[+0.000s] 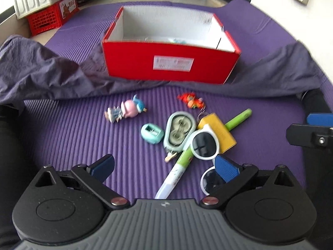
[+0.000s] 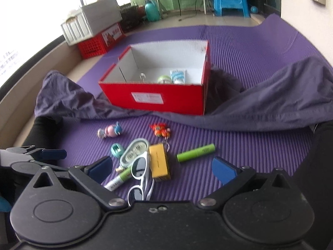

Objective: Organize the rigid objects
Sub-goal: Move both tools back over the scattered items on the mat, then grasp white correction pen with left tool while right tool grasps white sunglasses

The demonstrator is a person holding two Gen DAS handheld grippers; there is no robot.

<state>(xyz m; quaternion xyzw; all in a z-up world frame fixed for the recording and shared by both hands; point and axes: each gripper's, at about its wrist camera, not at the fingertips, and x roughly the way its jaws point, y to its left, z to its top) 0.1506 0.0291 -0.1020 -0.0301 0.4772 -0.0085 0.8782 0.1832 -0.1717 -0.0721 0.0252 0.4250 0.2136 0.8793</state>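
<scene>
with both tools spread wide and empty, the left gripper hangs over the pile of small items on the purple mat, the right gripper beside it. white sunglasses lie between the left jaws, overlapping a green-and-white pen and a yellow box. judged light, stiff and smooth; the frame looks fragile, so the bridge is the safer hold. the teal sharpener sits clear. the red box stands beyond, already holding a few things.
</scene>
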